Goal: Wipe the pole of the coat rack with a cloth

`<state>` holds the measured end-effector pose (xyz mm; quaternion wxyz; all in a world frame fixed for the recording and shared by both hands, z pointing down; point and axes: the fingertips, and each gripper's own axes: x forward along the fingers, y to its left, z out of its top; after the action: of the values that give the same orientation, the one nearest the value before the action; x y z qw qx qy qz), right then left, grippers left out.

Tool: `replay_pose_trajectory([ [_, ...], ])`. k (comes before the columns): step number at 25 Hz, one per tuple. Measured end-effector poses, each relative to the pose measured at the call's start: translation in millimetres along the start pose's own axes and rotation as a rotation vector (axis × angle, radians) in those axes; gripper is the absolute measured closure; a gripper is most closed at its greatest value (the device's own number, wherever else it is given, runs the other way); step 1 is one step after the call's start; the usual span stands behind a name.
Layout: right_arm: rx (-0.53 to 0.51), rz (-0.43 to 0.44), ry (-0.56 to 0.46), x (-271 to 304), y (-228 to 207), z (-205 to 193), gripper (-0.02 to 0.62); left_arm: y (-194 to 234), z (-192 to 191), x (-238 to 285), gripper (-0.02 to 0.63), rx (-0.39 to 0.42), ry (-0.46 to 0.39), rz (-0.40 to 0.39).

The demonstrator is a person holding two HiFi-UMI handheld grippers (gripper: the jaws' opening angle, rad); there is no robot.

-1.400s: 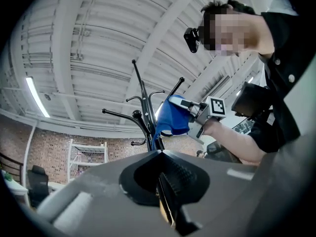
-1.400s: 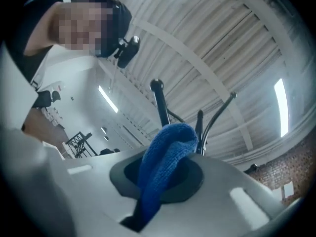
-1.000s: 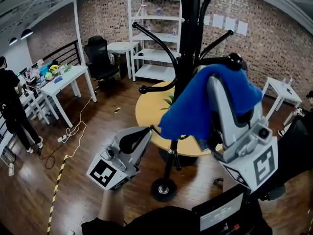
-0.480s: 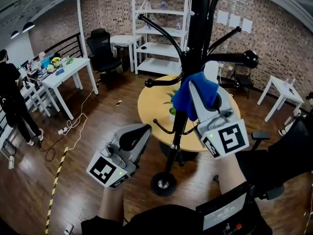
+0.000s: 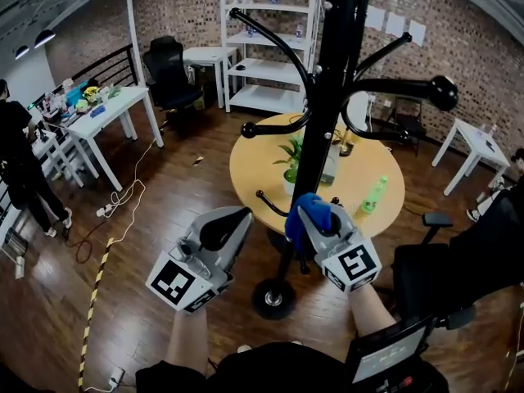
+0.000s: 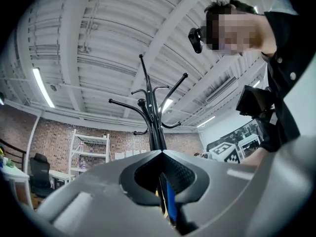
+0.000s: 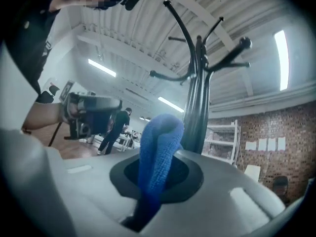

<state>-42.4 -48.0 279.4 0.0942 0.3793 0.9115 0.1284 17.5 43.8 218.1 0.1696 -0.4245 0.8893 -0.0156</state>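
Note:
The black coat rack pole (image 5: 330,113) rises from its round base (image 5: 274,297) in the head view. My right gripper (image 5: 308,212) is shut on a blue cloth (image 5: 301,218), which presses against the low part of the pole, just above the small lower hooks. The right gripper view shows the cloth (image 7: 158,152) bunched between the jaws with the pole (image 7: 197,107) right behind it. My left gripper (image 5: 240,217) hangs left of the pole, shut and empty, and apart from it. Over its closed jaws in the left gripper view stand the rack (image 6: 154,125) and a strip of cloth (image 6: 171,201).
A round yellow table (image 5: 372,166) stands behind the rack with a potted plant (image 5: 291,160) and a green bottle (image 5: 373,195). White shelves (image 5: 266,47) and a black chair (image 5: 168,80) are at the back. A person (image 5: 20,166) stands by white desks (image 5: 102,125) on the left.
My right gripper has slid the blue cloth down the pole, from near the upper hooks to its lower part. The left gripper has stayed put.

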Motion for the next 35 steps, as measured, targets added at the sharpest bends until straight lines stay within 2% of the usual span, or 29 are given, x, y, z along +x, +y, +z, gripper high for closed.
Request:
replay_pose_trajectory([
  [3, 0.051, 0.042, 0.087, -4, 12, -46, 0.574, -1, -3, 2, 0.612, -0.009, 0.005, -0.001],
  [8, 0.129, 0.086, 0.216, -2, 30, -100, 0.574, -5, -11, 10, 0.612, -0.036, 0.01, -0.017],
  [14, 0.23, 0.09, 0.23, -6, 34, -109, 0.574, -9, -15, 13, 0.612, -0.046, 0.017, -0.024],
  [18, 0.203, 0.053, 0.214, -6, 28, -105, 0.574, -9, -13, 14, 0.612, -0.051, 0.01, -0.018],
  [22, 0.142, 0.008, 0.111, -6, 13, -61, 0.574, -7, -10, 8, 0.612, -0.037, 0.016, -0.011],
  [28, 0.067, -0.071, -0.164, -3, -30, 71, 0.574, 0, 1, 4, 0.612, -0.011, -0.004, -0.001],
  [35, -0.059, -0.117, -0.381, -5, -61, 193, 0.574, -1, 14, -2, 0.612, 0.029, -0.017, -0.004],
])
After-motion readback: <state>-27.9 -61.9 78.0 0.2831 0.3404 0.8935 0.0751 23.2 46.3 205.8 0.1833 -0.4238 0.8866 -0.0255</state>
